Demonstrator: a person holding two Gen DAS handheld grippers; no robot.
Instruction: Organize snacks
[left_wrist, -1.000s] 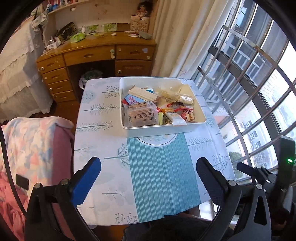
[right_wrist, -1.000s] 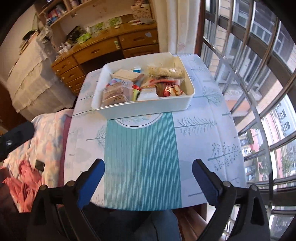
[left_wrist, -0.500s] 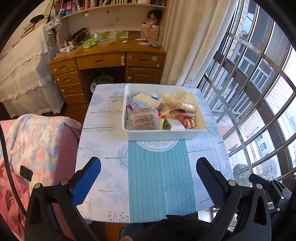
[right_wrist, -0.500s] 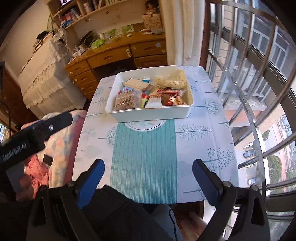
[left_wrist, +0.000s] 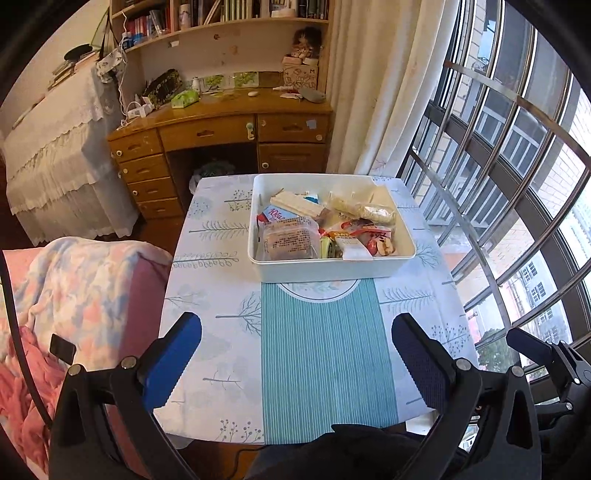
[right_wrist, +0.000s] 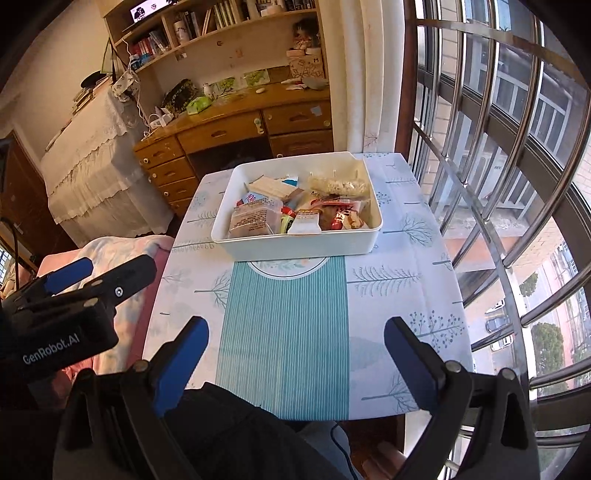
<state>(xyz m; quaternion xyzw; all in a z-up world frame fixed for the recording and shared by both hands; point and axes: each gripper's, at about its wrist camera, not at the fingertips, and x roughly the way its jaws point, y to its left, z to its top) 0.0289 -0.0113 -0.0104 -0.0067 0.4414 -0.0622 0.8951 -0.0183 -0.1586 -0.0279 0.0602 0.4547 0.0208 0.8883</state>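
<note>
One white bin (left_wrist: 332, 267) of snacks (left_wrist: 325, 230) sits at the far end of the surface (left_wrist: 321, 350), straight ahead of both grippers, long axis running left to right. The left gripper (left_wrist: 295, 350) and right gripper (right_wrist: 295, 347) hang at the near edge, jaws wide apart and empty; neither looks clearly nearer. The packets overlap too much to count.

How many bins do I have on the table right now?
1: a white bin, full of snack packets, sits at the far end of the table, across the top of the teal stripe. No second bin shows in either wrist view.
</note>
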